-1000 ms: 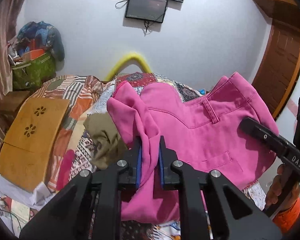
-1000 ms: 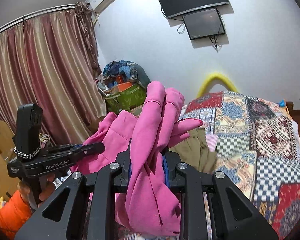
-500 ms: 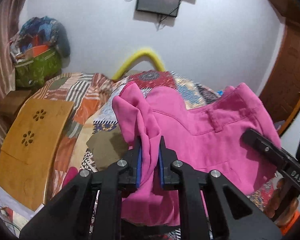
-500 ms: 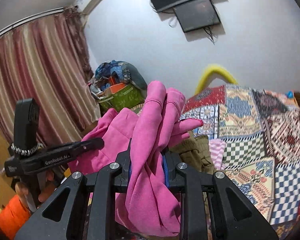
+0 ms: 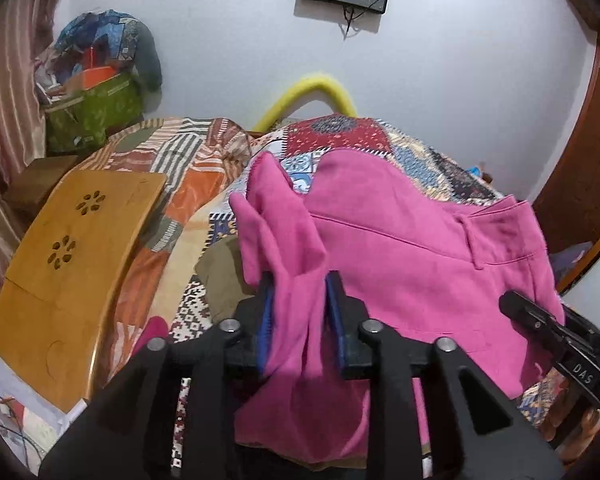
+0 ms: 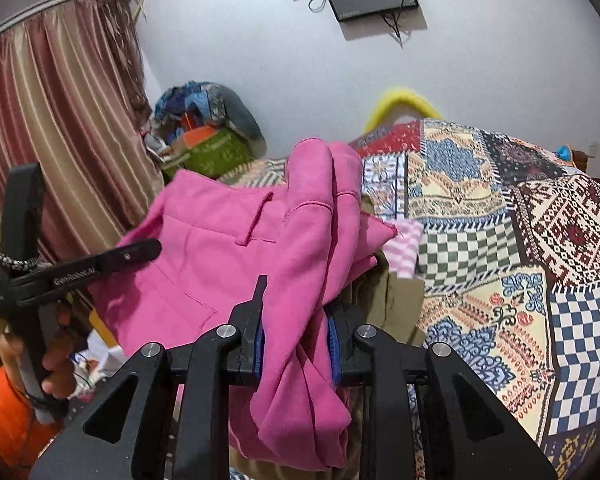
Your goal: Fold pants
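Observation:
The pink pants (image 5: 412, 256) hang stretched between my two grippers above the patchwork bed, waistband with belt loop on top. My left gripper (image 5: 300, 300) is shut on one bunched waist corner. My right gripper (image 6: 296, 312) is shut on the other bunched corner of the pants (image 6: 228, 264). Each gripper shows in the other's view: the right one at the left wrist view's right edge (image 5: 556, 344), the left one at the right wrist view's left (image 6: 80, 268). The legs hang down out of sight.
A patchwork quilt (image 6: 500, 240) covers the bed. An olive-brown garment (image 5: 224, 276) and a pink checked cloth (image 6: 404, 252) lie on it. A wooden lap table (image 5: 72, 248) sits at the bed's left. A bag pile (image 5: 96, 80) stands by the curtain. A wooden door (image 5: 596, 140) is at right.
Both grippers have tilted down and moved toward the bed with the pants. The pants are spread wider between them, and the jaws stand a little wider on the cloth.

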Available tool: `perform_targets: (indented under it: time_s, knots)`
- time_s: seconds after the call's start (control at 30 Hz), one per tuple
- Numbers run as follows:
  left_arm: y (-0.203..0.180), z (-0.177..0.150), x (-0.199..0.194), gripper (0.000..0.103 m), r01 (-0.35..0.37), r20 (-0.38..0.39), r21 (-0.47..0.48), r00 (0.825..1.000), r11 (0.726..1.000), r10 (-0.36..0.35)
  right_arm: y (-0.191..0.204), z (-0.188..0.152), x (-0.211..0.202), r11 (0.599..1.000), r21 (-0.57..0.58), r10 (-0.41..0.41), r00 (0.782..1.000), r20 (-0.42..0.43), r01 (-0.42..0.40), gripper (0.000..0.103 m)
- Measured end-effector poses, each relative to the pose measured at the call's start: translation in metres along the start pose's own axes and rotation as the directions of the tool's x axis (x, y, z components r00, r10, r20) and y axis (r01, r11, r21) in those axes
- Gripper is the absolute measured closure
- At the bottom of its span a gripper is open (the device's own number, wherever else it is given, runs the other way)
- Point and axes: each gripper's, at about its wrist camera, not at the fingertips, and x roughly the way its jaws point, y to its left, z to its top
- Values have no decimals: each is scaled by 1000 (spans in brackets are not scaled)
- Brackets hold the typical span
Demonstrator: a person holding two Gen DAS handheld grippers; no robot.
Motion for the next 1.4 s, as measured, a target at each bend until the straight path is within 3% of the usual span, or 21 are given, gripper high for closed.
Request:
perform_targets:
  time_s: [0.03, 0.1, 0.17, 0.27, 0.33, 0.4, 0.6, 0.77, 0.93, 1.2, 1.4]
  knots:
    - [0, -1, 1, 62, -18, 2, -1, 1000, 1000, 18, -1, 0, -1, 1000, 3, 3, 1000, -4, -3, 76]
    - [4, -3, -1, 55, -22, 12, -21, 1000, 1000, 23, -5, 1, 0, 1000, 13, 3, 1000, -10, -3, 75]
    - [11, -2, -3, 38, -20, 8, -57, 1000, 998, 21, -8, 3, 0, 1000, 17, -1, 1000, -22, 1, 74]
    - [25, -3, -8, 24, -14, 3, -105, 1000, 994, 14, -8, 4, -4, 999, -11, -37, 999, -36, 37, 61]
    - [33, -4, -12, 24, -12, -2, -130, 1000, 991, 12, -6, 5, -8, 997, -43, -68, 997, -42, 66, 49]
    - [37, -3, -16, 24, -13, -8, -148, 1000, 989, 12, -6, 7, -17, 993, -66, -102, 994, -34, 99, 45]
    - [30, 0, -60, 24, -57, 41, -117, 997, 992, 62, -6, 15, -66, 994, -43, -99, 995, 10, 99, 44]
    - [5, -1, -123, 24, -64, 122, -38, 990, 997, 68, 15, 25, -126, 994, -58, -90, 991, 101, 96, 44]
    - [-38, -14, -199, 24, -18, 200, 55, 980, 998, 7, 48, 32, -193, 992, -94, -67, 978, 198, 87, 44]
    - [-96, -55, -337, 24, 73, 366, 161, 922, 984, -128, 101, 8, -293, 982, -170, -19, 941, 337, 80, 44]
    - [-114, -96, -404, 22, 131, 444, 162, 876, 978, -191, 115, -24, -343, 982, -167, -12, 917, 398, 85, 43]
